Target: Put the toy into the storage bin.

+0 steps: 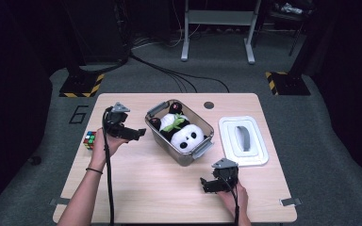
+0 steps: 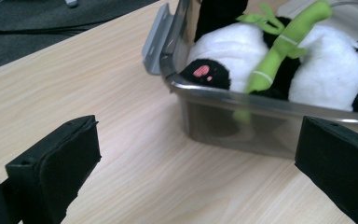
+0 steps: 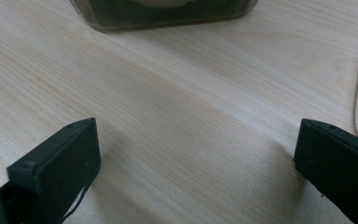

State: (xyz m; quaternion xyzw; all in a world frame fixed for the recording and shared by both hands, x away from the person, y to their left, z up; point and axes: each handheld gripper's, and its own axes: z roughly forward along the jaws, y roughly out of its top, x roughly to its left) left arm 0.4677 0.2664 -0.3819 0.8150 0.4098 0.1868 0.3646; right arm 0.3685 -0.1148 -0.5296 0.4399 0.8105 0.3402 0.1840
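Lab: dark curtains, hazard-taped stand bases (image 1: 81,84), floor cables (image 1: 179,75).

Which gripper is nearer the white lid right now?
Right. The right gripper hovers just off the near-left corner of the white lid, jaws open. The left gripper is across the table, beyond the clear bin holding the panda plush.

Dark room, grey carpet floor (image 1: 339,155), light wooden table (image 1: 155,188)

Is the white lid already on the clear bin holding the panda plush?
No, the white lid lies flat on the table, right of the open bin with the panda plush inside.
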